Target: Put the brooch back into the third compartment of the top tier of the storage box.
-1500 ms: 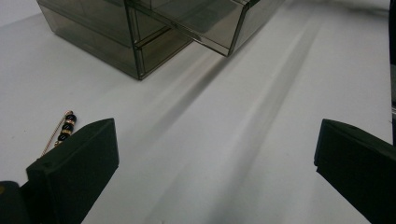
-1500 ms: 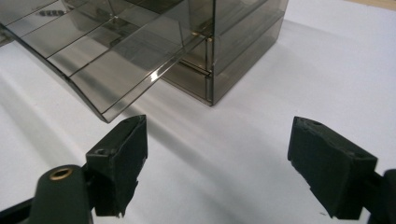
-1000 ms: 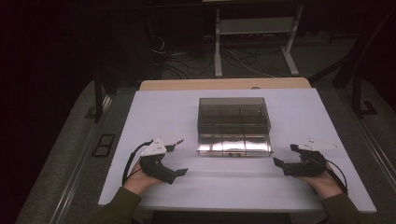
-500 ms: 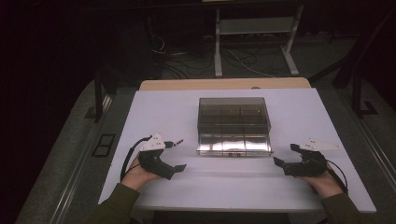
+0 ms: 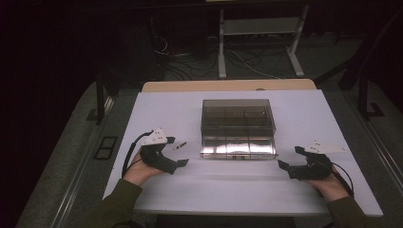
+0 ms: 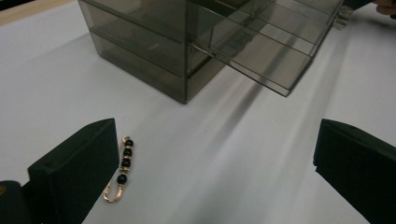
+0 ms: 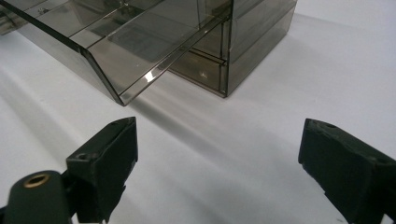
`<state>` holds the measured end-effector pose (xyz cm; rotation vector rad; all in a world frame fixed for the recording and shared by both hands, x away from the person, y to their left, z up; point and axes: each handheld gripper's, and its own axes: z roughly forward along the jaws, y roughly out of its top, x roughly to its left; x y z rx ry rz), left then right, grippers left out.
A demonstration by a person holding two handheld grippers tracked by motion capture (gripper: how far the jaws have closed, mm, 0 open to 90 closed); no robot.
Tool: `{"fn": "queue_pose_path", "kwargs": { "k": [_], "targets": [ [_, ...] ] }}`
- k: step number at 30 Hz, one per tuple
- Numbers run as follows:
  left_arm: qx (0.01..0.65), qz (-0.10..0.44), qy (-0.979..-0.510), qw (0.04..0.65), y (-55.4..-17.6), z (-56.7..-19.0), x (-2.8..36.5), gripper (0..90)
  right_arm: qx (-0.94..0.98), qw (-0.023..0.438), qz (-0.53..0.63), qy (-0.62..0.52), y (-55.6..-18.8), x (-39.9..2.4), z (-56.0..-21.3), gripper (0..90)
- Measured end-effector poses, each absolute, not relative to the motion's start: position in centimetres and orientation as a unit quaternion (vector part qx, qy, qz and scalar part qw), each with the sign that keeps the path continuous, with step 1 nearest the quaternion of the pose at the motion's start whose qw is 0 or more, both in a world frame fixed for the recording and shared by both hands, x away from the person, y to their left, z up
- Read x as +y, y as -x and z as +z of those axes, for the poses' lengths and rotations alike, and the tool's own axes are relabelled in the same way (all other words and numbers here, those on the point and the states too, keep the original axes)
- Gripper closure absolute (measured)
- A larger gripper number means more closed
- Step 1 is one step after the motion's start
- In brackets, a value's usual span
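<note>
Forearms in dark green sleeves come in from the near edge of the white table (image 5: 237, 190), one at each lower corner of the high view. At the left, the left gripper (image 5: 179, 153) lies low over the tabletop in the person's left hand (image 5: 139, 172), pointed toward the middle, with its grey three-cornered plate on top and its black cable looping round behind the wrist. Its jaws stand wide apart with nothing between the pads; in the left gripper view they rise at either lower corner with bare white table between them. Just beside the inner face of the left-hand jaw in that view lies a gold pin (image 6: 119, 171) set with a row of black beads, flat on the table and touching neither jaw as far as can be told; in the high view it is a small thin thing (image 5: 179, 146) between the left gripper and the box. In the middle of the table stands a smoky clear drawer box (image 5: 237, 124), divided into compartments, with its lower drawer (image 5: 238, 149) pulled out toward the person; both gripper views show that open drawer jutting from the box front above the table. At the right, well apart from the box, the right gripper (image 5: 288, 158) rests low in the person's right hand (image 5: 329, 184), pointed leftward at the box, its jaws likewise spread wide and empty, its cable trailing past the wrist.
</note>
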<state>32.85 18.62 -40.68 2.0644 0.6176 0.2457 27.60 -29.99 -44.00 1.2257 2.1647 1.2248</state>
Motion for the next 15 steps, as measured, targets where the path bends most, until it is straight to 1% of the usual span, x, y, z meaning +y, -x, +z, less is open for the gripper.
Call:
{"fn": "queue_pose_path", "kwargs": {
  "k": [11, 15],
  "targets": [
    [0.257, 0.107, -0.838, 0.469, -34.3, -40.1, 18.5, 6.6, 0.767, 0.186, 0.434, -0.435, -27.5, -30.1, -43.9, 11.3],
    [0.262, 0.111, -0.834, 0.473, -34.8, -39.9, 18.6, 12.1, 0.769, 0.187, 0.431, -0.434, -27.6, -30.1, -44.0, 11.2]
  ]
}}
